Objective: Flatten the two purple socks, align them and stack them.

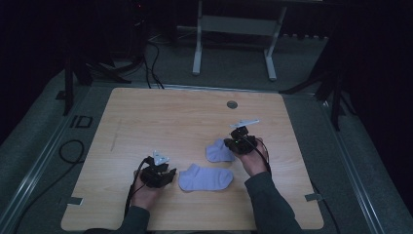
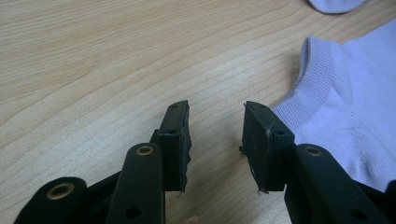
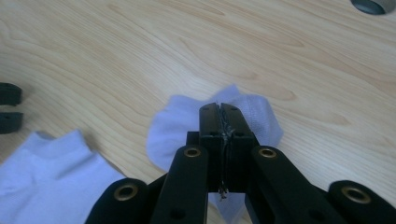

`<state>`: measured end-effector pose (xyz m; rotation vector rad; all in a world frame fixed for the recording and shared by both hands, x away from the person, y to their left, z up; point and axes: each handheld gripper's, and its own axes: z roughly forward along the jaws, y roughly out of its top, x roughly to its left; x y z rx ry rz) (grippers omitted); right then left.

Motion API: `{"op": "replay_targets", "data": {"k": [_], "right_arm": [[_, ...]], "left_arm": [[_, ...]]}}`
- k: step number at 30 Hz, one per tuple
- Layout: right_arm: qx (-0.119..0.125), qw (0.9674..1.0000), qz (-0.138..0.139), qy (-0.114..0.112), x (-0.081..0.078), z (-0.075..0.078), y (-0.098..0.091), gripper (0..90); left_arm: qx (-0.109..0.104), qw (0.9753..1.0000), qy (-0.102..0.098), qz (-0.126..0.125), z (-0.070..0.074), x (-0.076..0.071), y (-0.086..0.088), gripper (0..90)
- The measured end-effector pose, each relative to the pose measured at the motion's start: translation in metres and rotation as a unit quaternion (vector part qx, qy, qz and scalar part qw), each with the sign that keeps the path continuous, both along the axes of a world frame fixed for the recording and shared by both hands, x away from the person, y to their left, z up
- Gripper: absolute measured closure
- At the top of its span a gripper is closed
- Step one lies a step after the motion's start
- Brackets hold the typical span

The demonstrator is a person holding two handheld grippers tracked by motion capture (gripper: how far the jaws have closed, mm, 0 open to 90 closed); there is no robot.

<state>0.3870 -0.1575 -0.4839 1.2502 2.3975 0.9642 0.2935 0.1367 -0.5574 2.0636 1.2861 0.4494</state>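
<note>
On the wooden table (image 1: 160, 117), two pale lilac socks lie toward the person's edge. Dim light in the high view hides the finer detail, and both sleeves are cut off by the bottom of that picture. The flat sock (image 1: 205, 178) lies spread out between the two hands, with its ribbed cuff turned toward the left gripper (image 1: 169, 176). That gripper's jaws stand apart with only bare wood between them; the cuff lies just beside the right-hand pad (image 2: 267, 140) in the left gripper view, and whether it touches the pad cannot be told. The right gripper (image 3: 219, 109) has its jaws pressed together, and a thin layer of the second sock (image 3: 173, 126) appears to be pinched between the pads; the seam there is too narrow to make out clearly. This sock is bunched and its lower part is hidden behind the gripper body. Both socks are a fine knit with ribbed hems; the pads are black, blocky and frayed at their edges. A round grey grommet (image 1: 232, 104) sits near the far edge. Open wood lies to the left and beyond the socks.
</note>
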Motion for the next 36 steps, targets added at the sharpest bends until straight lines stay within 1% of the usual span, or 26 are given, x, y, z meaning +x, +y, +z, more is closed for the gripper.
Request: {"op": "replay_targets", "data": {"k": [6,7,8,14,15,17,18,20,21,22,25,26,27,30,32,33,34,36], "right_arm": [[-0.005,0.9998,-0.017,0.005,-0.001,-0.007,-0.017,88.4],[-0.005,0.9998,-0.017,0.005,-0.001,-0.007,-0.017,88.4],[-0.002,0.9998,-0.018,0.011,-0.003,-0.011,-0.023,88.3],[-0.001,0.9991,-0.037,0.021,-0.004,-0.019,-0.040,88.1],[-0.001,0.9991,-0.037,0.021,-0.004,-0.019,-0.040,88.1],[-0.004,0.9990,-0.038,0.022,-0.004,-0.020,-0.042,88.1],[-0.007,0.9986,-0.046,0.025,-0.004,-0.023,-0.050,87.8],[-0.010,0.9984,-0.049,0.025,-0.005,-0.024,-0.053,87.6],[-0.019,0.9980,-0.055,0.027,-0.005,-0.027,-0.058,86.9],[-0.021,0.9978,-0.056,0.029,-0.006,-0.028,-0.061,86.1],[-0.025,0.9976,-0.058,0.030,-0.006,-0.029,-0.062,84.8],[-0.058,0.9956,-0.071,0.022,-0.008,-0.029,-0.069,77.7],[-0.061,0.9952,-0.074,0.018,-0.008,-0.028,-0.070,75.1],[-0.056,0.9954,-0.076,0.011,-0.009,-0.023,-0.073,67.9],[-0.050,0.9959,-0.075,0.007,-0.008,-0.019,-0.074,65.0],[-0.050,0.9959,-0.075,0.007,-0.008,-0.019,-0.074,65.0],[-0.049,0.9962,-0.072,0.001,-0.008,-0.014,-0.073,62.2],[-0.044,0.9967,-0.067,0.000,-0.009,-0.011,-0.071,59.7]], "left_arm": [[-0.001,1.0000,0.000,0.001,0.000,0.000,0.001,61.5],[-0.001,1.0000,0.000,0.001,0.000,0.000,0.001,61.5],[-0.001,1.0000,0.000,0.001,0.000,0.000,0.001,61.5],[0.000,1.0000,0.000,0.002,0.000,0.000,0.000,61.4],[0.000,1.0000,0.000,0.002,0.000,0.000,0.000,61.4],[0.000,1.0000,0.000,0.002,0.000,0.000,0.000,61.4],[0.001,1.0000,0.000,0.002,0.000,0.000,0.000,61.3],[0.001,1.0000,0.000,0.002,0.000,0.000,0.000,61.3],[0.001,1.0000,0.000,0.003,0.000,0.000,0.000,61.3],[0.001,1.0000,0.000,0.003,0.000,0.000,0.000,61.3],[0.002,1.0000,0.000,0.003,0.000,0.000,0.001,61.2],[0.001,1.0000,0.000,0.005,0.000,0.000,0.001,61.2],[0.000,1.0000,0.000,0.005,0.000,0.001,0.001,61.2],[0.000,1.0000,0.000,0.005,0.000,0.001,0.001,60.9],[0.000,1.0000,0.000,0.006,0.000,0.001,0.001,60.7],[0.000,1.0000,0.000,0.006,0.000,0.001,0.001,60.6],[0.000,1.0000,0.001,0.006,0.000,0.001,0.002,60.5],[-0.001,1.0000,0.000,0.006,-0.001,0.001,0.002,60.4]]}}
